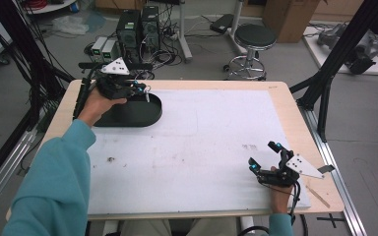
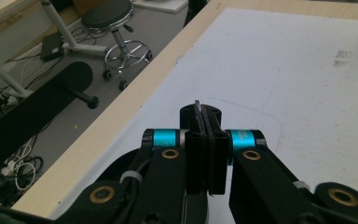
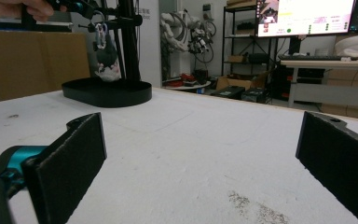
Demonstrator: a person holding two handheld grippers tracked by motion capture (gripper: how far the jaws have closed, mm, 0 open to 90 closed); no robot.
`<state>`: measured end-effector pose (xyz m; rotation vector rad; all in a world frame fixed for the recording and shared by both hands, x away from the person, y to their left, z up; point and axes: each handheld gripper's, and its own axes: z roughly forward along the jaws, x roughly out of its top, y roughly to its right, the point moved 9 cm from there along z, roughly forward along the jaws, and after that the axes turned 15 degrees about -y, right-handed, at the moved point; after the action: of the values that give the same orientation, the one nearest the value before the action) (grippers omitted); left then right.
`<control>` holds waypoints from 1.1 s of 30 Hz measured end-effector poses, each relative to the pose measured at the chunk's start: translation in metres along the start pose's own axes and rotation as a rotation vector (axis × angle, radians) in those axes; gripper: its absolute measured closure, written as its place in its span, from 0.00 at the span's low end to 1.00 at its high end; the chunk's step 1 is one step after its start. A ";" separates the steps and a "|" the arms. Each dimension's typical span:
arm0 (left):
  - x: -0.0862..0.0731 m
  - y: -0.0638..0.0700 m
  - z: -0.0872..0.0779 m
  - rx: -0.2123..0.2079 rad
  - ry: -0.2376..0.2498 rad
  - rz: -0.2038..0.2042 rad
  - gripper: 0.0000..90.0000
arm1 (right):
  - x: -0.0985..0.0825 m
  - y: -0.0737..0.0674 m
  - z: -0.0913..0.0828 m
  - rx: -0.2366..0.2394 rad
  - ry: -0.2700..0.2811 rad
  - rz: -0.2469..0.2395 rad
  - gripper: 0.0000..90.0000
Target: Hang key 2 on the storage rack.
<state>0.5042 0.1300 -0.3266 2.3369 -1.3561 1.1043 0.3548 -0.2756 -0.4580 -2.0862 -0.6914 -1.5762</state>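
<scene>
Left gripper (image 1: pixel 145 92) hangs over the shallow black oval tray (image 1: pixel 142 118), jaws clamped on a small grey-and-white dangling object (image 3: pixel 103 56), likely for dropping in. Right gripper (image 1: pixel 266 157) rests low, jaws wide, empty.

A white sheet (image 1: pixel 211 142), smudged with grey marks, covers most of the pale wood table (image 1: pixel 295 113). At the upper left of the high view sits a black oval tray (image 1: pixel 133 112). Both the left gripper (image 1: pixel 146 93) and the right gripper (image 1: pixel 262 156) are black with bright turquoise bands at the jaws and brass-coloured rivets. A small dark grey and white toy (image 3: pixel 105 53) hangs at the upper left of the right gripper view. The person's sleeve (image 1: pixel 54 182) is teal. A black round stool (image 1: pixel 253 37) on chrome legs stands on the grey floor (image 1: pixel 364 123).
</scene>
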 end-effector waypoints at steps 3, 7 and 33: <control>0.000 -0.005 -0.007 0.018 0.010 -0.011 0.98 | 0.000 0.000 0.000 0.002 -0.003 0.004 0.01; 0.001 -0.013 -0.015 0.027 0.031 -0.031 0.98 | 0.000 0.000 0.000 -0.001 0.001 -0.002 0.01; -0.008 -0.058 -0.038 0.137 0.028 -0.129 0.98 | 0.000 0.000 0.000 0.001 0.000 0.003 0.01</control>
<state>0.5307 0.1874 -0.2958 2.4548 -1.1352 1.2215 0.3550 -0.2756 -0.4580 -2.0855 -0.6885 -1.5744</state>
